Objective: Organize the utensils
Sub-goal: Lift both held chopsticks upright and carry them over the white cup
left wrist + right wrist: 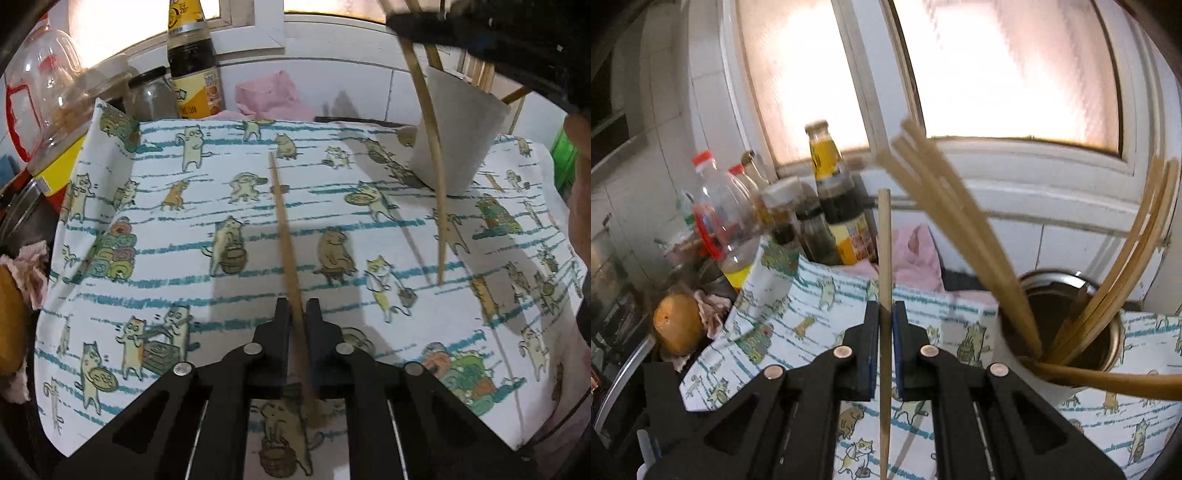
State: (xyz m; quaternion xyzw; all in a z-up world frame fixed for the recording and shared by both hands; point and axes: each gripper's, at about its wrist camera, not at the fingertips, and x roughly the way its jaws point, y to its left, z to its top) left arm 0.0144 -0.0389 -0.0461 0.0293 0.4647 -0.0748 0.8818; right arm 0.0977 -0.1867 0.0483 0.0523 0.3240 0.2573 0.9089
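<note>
My left gripper [297, 306] is shut on a wooden chopstick [284, 229] that points forward above the cat-print cloth [221, 206]. My right gripper [885, 308] is shut on another wooden chopstick [885, 240], held upright just left of the white utensil holder [1019, 365]. That holder [458, 129] stands at the cloth's far right and has several chopsticks [960, 236] leaning in it. In the left wrist view the right gripper's chopstick [437, 206] hangs down in front of the holder, its tip just above the cloth.
A soy sauce bottle [194, 62], jars and a clear plastic bottle [724, 221] stand along the back left by the window. A pink rag [273, 96] lies behind the cloth. An orange [677, 325] sits at the left edge.
</note>
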